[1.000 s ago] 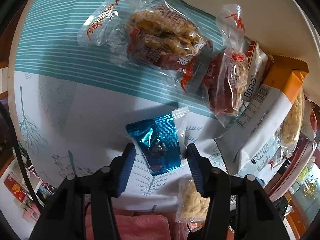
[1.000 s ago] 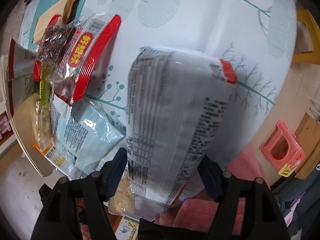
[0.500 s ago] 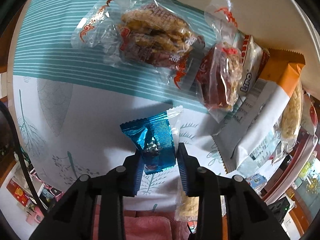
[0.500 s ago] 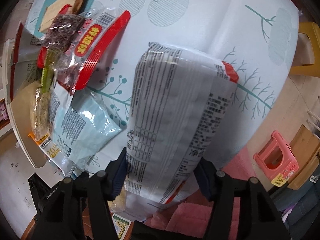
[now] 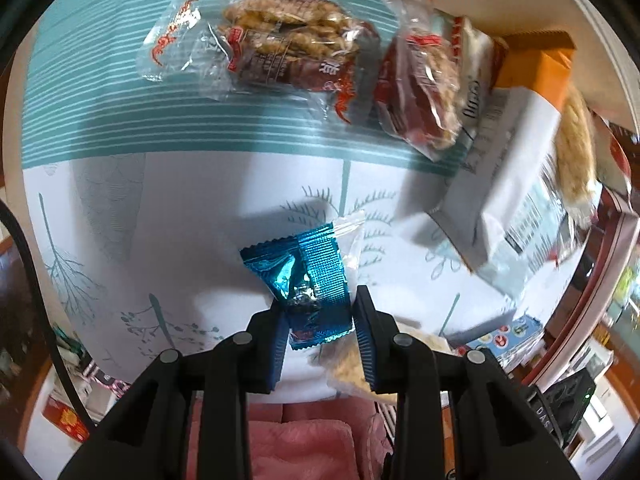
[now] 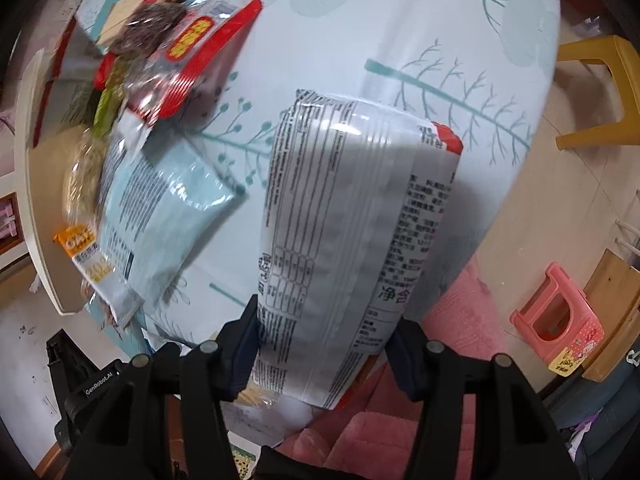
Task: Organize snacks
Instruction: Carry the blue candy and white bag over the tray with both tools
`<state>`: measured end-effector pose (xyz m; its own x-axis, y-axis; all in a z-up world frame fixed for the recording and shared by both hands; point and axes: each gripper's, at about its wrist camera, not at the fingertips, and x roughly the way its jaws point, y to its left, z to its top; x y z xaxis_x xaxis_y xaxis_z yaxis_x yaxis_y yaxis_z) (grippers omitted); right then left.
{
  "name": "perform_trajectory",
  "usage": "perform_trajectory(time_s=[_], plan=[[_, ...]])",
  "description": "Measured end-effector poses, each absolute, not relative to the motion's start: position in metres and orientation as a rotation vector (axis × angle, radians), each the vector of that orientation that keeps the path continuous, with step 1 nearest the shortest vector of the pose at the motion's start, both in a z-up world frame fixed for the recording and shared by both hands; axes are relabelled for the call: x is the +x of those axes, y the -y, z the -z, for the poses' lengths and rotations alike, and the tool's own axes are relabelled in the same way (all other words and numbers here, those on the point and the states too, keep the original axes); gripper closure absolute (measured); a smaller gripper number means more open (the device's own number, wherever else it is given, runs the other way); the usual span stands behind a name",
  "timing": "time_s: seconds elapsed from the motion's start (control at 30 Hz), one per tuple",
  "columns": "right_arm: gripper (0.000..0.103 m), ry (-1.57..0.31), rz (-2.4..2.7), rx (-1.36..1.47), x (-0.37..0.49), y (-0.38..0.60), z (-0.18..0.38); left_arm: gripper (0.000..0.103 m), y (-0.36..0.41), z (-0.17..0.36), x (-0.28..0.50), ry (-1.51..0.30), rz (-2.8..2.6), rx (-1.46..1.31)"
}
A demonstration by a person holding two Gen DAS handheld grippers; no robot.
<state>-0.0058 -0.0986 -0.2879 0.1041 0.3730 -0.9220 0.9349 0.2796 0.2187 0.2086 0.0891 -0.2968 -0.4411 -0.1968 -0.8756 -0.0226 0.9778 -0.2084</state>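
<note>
- Your left gripper [image 5: 320, 322] has just been closing, and now its blue ribbed pads pinch the lower half of the small blue foil snack packet [image 5: 306, 280], which sits low over the white leaf-printed tablecloth [image 5: 192, 208]. The hold is near the packet's bottom seam, so the top flap stands free above the fingertips.
- Your right gripper [image 6: 326, 344] has been narrowing too: its jaws are clamped across the bottom end of the large silver-white crinkly snack bag with black print [image 6: 352, 216]. The bag rises up and away from the fingers, seemingly lifted off the cloth, though that can't be told for sure.
- Ahead of the left hand, clear bags of golden fried twists [image 5: 288, 52] lie on the teal striped band, beside an orange-and-white box [image 5: 516, 120].
- To the right hand's left, a pale blue pouch [image 6: 160, 216] and a red-trimmed clear pack [image 6: 180, 64] lie stacked by the cream tray edge [image 6: 36, 200], likely the sorting spot.
- With both hands loaded, you'd next carry each to its group.
</note>
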Motion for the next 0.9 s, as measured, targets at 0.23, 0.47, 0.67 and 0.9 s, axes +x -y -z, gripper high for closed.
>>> perform_trajectory(time_s=[0.23, 0.47, 0.67, 0.9], plan=[[0.047, -1.412, 0.629, 1.198, 0.001, 0.09, 0.261, 0.074, -0.084, 0.26, 0.207, -1.939, 0.304, -0.068], [0.047, -1.376, 0.589, 1.034, 0.029, 0.084, 0.228, 0.074, -0.081, 0.224, 0.212, -1.82, 0.348, -0.009], [0.047, -1.341, 0.531, 0.861, 0.054, 0.083, 0.201, 0.074, -0.075, 0.191, 0.208, -1.671, 0.36, 0.064], [0.047, -1.3, 0.425, 0.669, 0.087, 0.091, 0.166, 0.074, -0.062, 0.148, 0.212, -1.541, 0.347, 0.092]])
